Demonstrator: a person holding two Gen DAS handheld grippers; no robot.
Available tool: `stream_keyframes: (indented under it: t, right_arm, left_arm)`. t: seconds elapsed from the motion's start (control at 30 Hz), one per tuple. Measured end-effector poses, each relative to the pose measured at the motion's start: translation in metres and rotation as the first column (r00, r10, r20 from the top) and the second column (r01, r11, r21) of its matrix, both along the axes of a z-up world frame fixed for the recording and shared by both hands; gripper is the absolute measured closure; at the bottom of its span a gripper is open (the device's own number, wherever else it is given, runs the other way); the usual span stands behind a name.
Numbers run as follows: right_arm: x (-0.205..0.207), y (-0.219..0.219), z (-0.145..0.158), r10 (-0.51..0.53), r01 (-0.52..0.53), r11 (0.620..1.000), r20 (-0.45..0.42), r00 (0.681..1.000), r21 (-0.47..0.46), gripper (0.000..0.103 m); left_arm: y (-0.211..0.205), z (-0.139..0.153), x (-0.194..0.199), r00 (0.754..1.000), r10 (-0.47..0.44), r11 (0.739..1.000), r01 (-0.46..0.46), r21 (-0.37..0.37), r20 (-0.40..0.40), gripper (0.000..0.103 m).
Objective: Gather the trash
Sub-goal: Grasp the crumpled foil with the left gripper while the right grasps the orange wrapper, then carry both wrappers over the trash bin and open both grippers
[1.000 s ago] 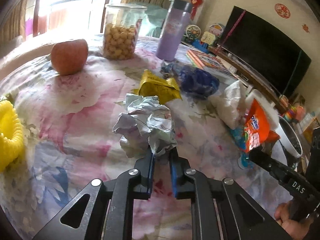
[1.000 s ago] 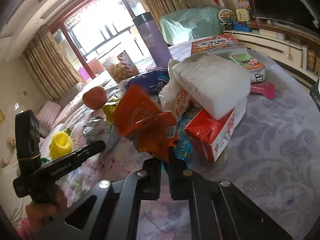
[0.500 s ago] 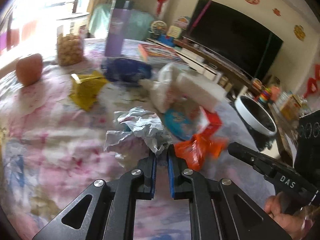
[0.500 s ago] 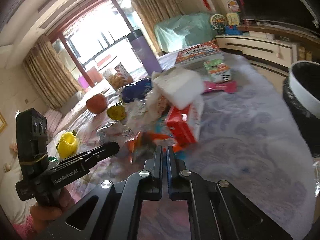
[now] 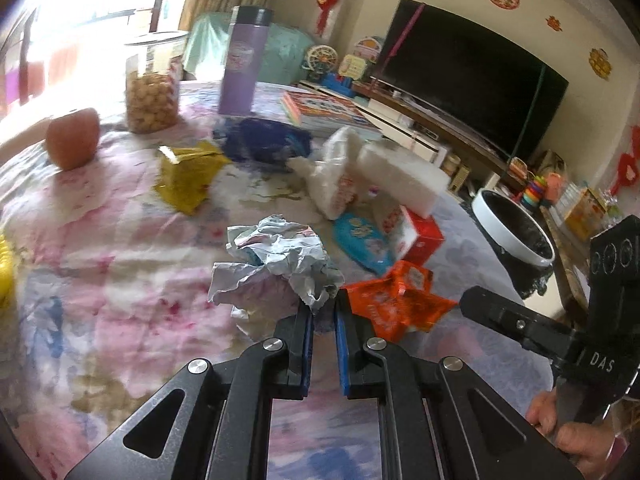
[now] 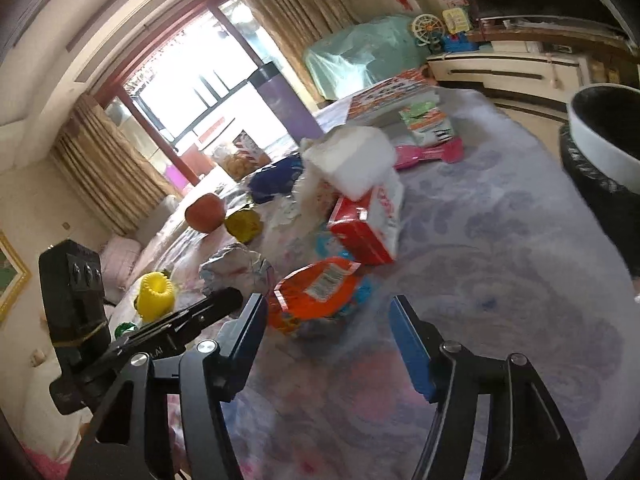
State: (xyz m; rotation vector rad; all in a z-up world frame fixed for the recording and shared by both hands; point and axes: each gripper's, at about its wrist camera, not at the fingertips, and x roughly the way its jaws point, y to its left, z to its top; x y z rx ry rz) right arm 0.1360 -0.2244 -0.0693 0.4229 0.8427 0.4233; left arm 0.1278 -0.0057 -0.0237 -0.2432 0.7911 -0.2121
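Right gripper (image 6: 326,322): jaws have just been opening and now stand wide apart; nothing is pressed between the pads
Orange wrapper (image 6: 316,294): a second ago it was pinched at the right fingertips and carried above the table; it now lies loose on the floral tablecloth (image 6: 500,264), just ahead of the open jaws and slightly left of their centre, touching neither pad
Left gripper (image 5: 322,306): clenched on a corner of the crumpled paper (image 5: 276,260), as it was a second ago; the wad hangs off the fingertips and trails on the cloth
Position change: both tools have travelled across the table toward the side where the waste bin (image 5: 514,232) stands; the bin's white rim shows larger in both views than a second ago
Bin location: off the table edge, well apart from the orange wrapper, to the right in both views
Meaning for task: the wrapper was let go short of the bin, so it likely counts as not yet collected and needs a fresh grasp; the paper is in hand but not yet over the bin
Remaining litter: yellow packet (image 5: 188,176), blue bag (image 5: 264,142) and white plastic bag (image 5: 340,172) lie untouched further back
Non-trash: apple (image 5: 72,138), snack jar (image 5: 154,84), purple flask (image 5: 242,62)
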Motion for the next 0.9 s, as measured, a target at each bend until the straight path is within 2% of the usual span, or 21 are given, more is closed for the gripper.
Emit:
stream_keyframes:
  t: [0.2,0.27,0.3,0.37,0.43,0.47,0.57,0.6,0.9]
  right_arm:
    - [0.021,0.023,-0.021,0.027,-0.026,1.0,-0.074,0.997,0.007,0.037]
    - [0.023,0.026,-0.027,0.032,-0.032,0.999,-0.08,0.996,0.001,0.058]
    - [0.022,0.027,-0.027,0.039,-0.039,0.999,-0.078,0.996,0.0,0.072]
    - [0.016,0.025,-0.023,0.044,-0.045,0.999,-0.059,0.997,-0.004,0.076]
    - [0.01,0.02,-0.017,0.042,-0.042,0.999,-0.036,0.998,-0.015,0.088]
    - [0.007,0.016,-0.013,0.037,-0.037,0.999,-0.028,0.999,-0.019,0.09]
    - [-0.003,0.001,-0.005,0.015,-0.015,1.0,-0.009,1.0,-0.026,0.092]
    - [-0.006,-0.005,-0.002,0.008,-0.008,1.0,-0.003,1.0,-0.024,0.096]
    - [-0.031,-0.051,0.017,-0.073,0.075,0.996,0.045,0.996,-0.053,0.097]
  left_arm:
    - [0.009,-0.001,0.0,1.0,0.005,1.0,-0.006,-0.013,-0.007,0.095]
    - [0.007,0.0,-0.001,1.0,-0.004,1.0,0.004,-0.017,-0.006,0.095]
    - [0.006,0.0,-0.001,1.0,-0.01,1.0,0.01,-0.018,-0.005,0.095]
    - [0.003,0.001,-0.001,1.0,-0.022,1.0,0.022,-0.022,-0.004,0.095]
    - [-0.002,0.003,-0.002,0.999,-0.039,0.999,0.039,-0.029,-0.004,0.095]
    - [-0.007,0.005,-0.002,0.999,-0.052,0.998,0.052,-0.032,-0.002,0.095]
    - [-0.02,0.008,-0.002,0.996,-0.089,0.995,0.089,-0.036,0.004,0.095]
    - [-0.024,0.009,-0.002,0.995,-0.101,0.994,0.101,-0.037,0.006,0.095]
    - [-0.073,0.016,0.003,0.974,-0.228,0.973,0.228,-0.045,0.012,0.095]
